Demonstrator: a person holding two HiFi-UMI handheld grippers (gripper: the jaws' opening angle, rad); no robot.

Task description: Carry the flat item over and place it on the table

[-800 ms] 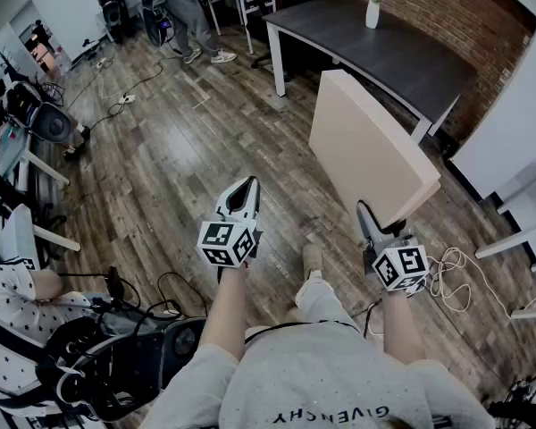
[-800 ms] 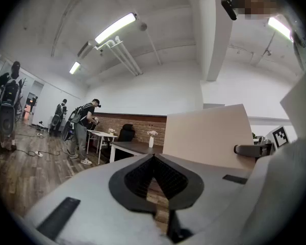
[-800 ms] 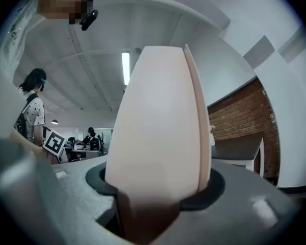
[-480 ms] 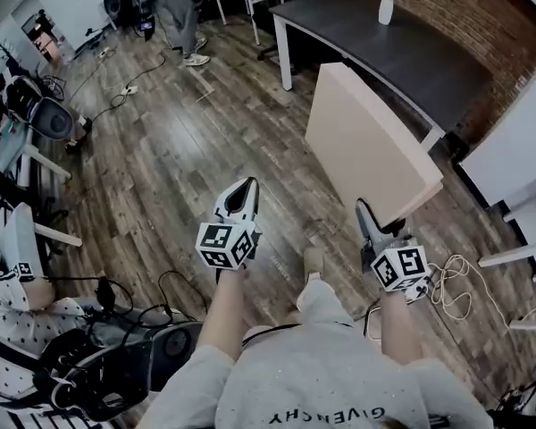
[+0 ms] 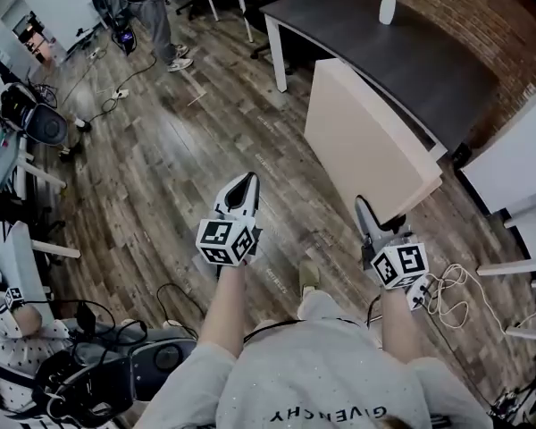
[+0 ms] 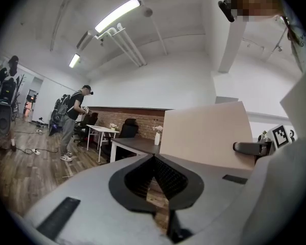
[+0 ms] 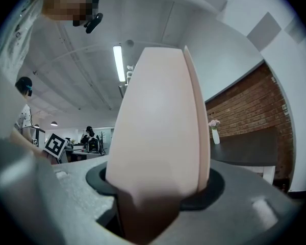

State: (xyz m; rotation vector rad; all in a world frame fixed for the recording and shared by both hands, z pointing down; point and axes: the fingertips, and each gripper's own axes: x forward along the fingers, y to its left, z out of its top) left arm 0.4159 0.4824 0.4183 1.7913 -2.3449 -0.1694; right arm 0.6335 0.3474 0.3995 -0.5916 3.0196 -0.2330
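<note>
R gripper (image 5: 366,214): jaws spread wide, pads clamped on the lower edge of the beige flat board (image 5: 364,141), which fills its own view btw the jaws. Board stands on edge, clear of the wood floor (image 5: 161,177), leaning up & away from the gripper. Its far end is near the dark table (image 5: 402,56) w/ a white vase (image 5: 388,7); not laid on it yet. L gripper (image 5: 245,188): jaws together, nothing btw them, apart from the board. Both forearms reach fwd, grippers level, side by side.
</note>
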